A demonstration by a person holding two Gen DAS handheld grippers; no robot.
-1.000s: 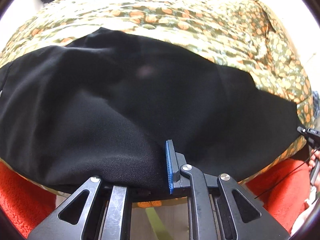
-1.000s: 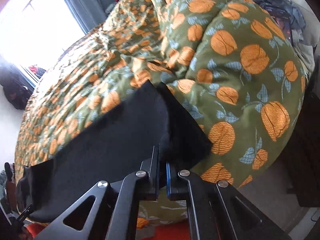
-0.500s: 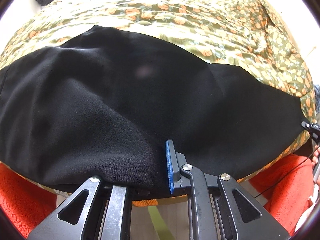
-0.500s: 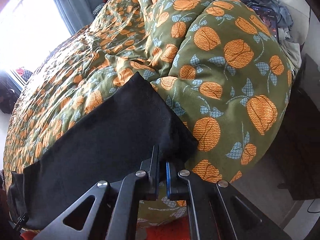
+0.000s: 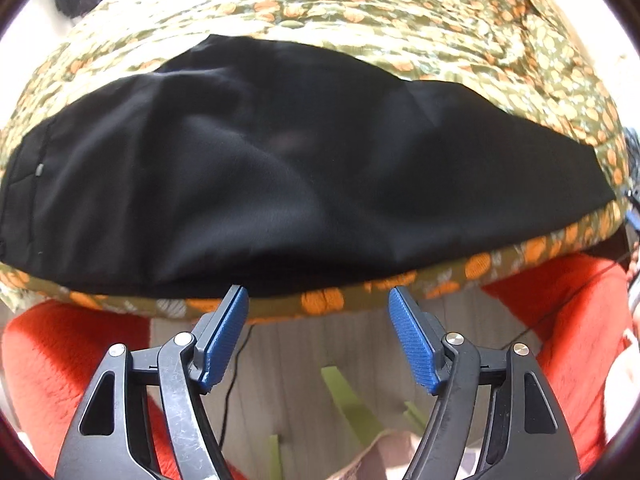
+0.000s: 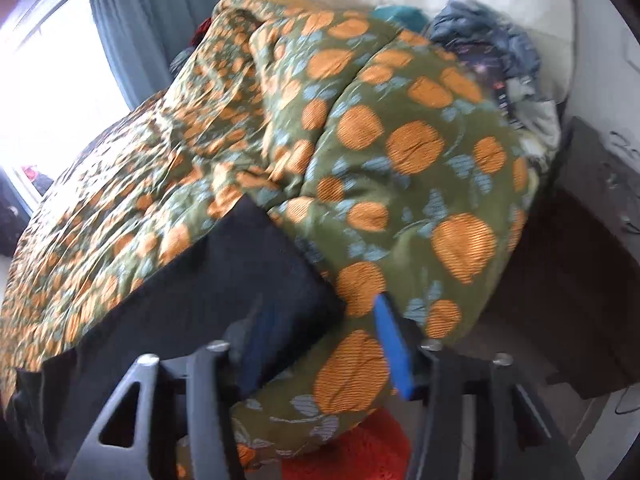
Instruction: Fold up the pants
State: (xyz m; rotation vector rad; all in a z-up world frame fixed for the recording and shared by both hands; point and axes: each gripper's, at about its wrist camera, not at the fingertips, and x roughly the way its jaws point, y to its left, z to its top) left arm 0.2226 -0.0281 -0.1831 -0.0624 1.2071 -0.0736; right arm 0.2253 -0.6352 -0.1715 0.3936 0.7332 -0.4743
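Note:
The black pants (image 5: 304, 168) lie spread flat on a green duvet with orange fruit print (image 5: 400, 12). My left gripper (image 5: 318, 298) hangs just off the near edge of the bed, its jaws opening, with nothing between the blue pads; the pants' hem lies just beyond the tips. In the right wrist view the pants (image 6: 192, 300) end in a corner near my right gripper (image 6: 316, 312). Its jaws are opening too; the left pad sits over the black cloth without pressing it, and the right pad over the duvet (image 6: 400, 152).
An orange-red fuzzy blanket (image 5: 68, 364) hangs below the bed edge on both sides, above a wooden floor (image 5: 312, 360). A pile of clothes (image 6: 492, 52) lies at the head of the bed, a dark cabinet (image 6: 592, 240) stands to the right, and a curtained window (image 6: 60, 80) to the left.
Both grippers were shut on the pants' edge and have let go, with jaws now apart. Both have drawn back and up from the bed; the pants lie flat on the duvet.

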